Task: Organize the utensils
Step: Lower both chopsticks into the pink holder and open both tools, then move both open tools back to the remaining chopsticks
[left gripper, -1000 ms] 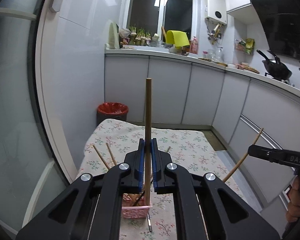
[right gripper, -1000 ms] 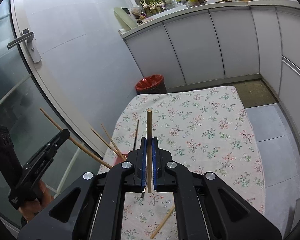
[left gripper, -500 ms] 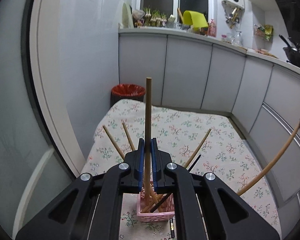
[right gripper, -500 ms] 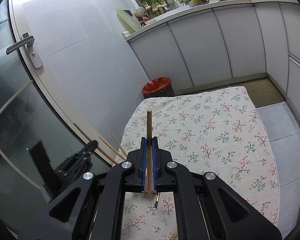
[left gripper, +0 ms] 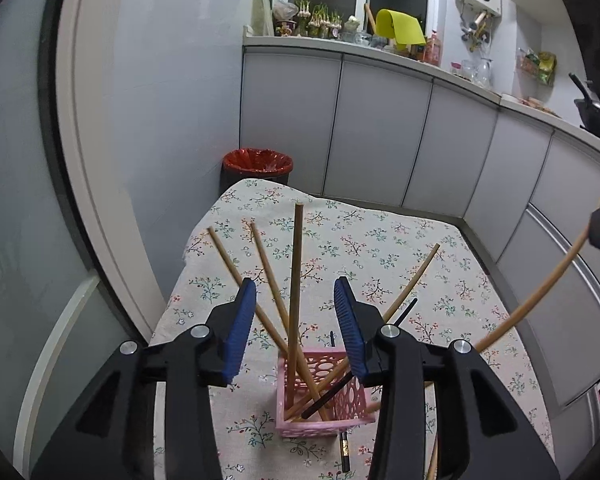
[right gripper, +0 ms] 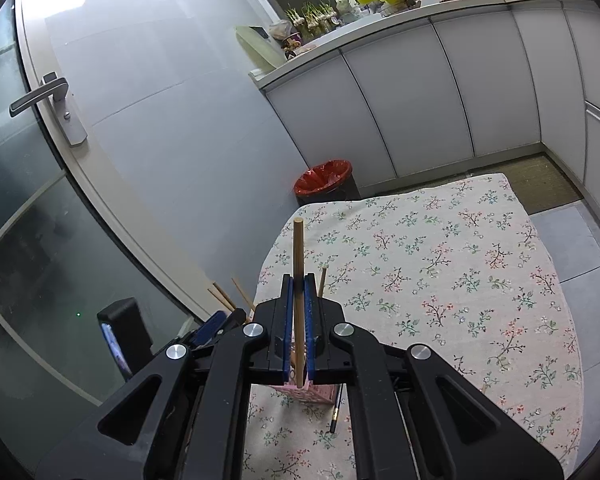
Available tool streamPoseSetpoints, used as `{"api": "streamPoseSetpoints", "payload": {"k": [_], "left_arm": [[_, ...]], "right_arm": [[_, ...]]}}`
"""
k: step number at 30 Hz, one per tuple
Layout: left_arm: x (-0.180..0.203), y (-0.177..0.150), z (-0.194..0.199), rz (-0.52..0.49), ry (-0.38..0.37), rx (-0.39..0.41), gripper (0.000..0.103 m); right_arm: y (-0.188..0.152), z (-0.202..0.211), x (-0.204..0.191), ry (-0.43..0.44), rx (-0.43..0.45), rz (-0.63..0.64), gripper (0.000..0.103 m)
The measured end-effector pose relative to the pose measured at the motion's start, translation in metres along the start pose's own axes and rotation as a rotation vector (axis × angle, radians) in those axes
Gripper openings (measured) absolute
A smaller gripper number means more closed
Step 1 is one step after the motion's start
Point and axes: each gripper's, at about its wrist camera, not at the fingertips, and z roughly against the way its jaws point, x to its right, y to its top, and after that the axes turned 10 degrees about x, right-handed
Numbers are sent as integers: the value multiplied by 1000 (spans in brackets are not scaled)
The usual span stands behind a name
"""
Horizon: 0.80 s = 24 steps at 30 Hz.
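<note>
Opening at this moment, the left gripper (left gripper: 295, 330) has its blue pads set apart on either side of an upright wooden chopstick (left gripper: 296, 280), and neither pad touches it. That chopstick stands in the pink basket (left gripper: 352, 400), which sits on the near part of the flowered tablecloth (left gripper: 380, 240). Several more wooden chopsticks lean outward from the basket, along with one black chopstick (left gripper: 396, 322). Another black chopstick (left gripper: 345, 450) lies flat on the cloth, just in front of the basket.

To the right, the right gripper (right gripper: 299, 326) is clamped tight on a second wooden chopstick (right gripper: 298, 248), held upright with its lower end over the basket's near edge. In the left wrist view this stick shows as a long curved rod at far right.

Beyond the table's far left corner stands a red-lined bin (left gripper: 257, 162), against white cabinets (left gripper: 380, 120).
</note>
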Motion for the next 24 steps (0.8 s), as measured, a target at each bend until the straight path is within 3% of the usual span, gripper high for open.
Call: {"api": "streamPoseSetpoints", "payload": {"k": [2, 8, 20, 23, 24], "left_arm": [[-5, -1, 4, 10, 7, -9, 53], [-19, -10, 18, -1, 26, -50, 67], [-28, -20, 24, -49, 37, -93, 78], [-27, -21, 26, -46, 28, -100, 81], [-26, -21, 26, -46, 26, -102, 81]], "right_arm": [[-1, -5, 1, -2, 5, -6, 4], [-10, -28, 1, -18, -20, -7, 4], [-44, -75, -12, -56, -118, 64, 5], [-48, -78, -14, -55, -135, 65, 13], [-47, -77, -14, -53, -135, 65, 21]]}}
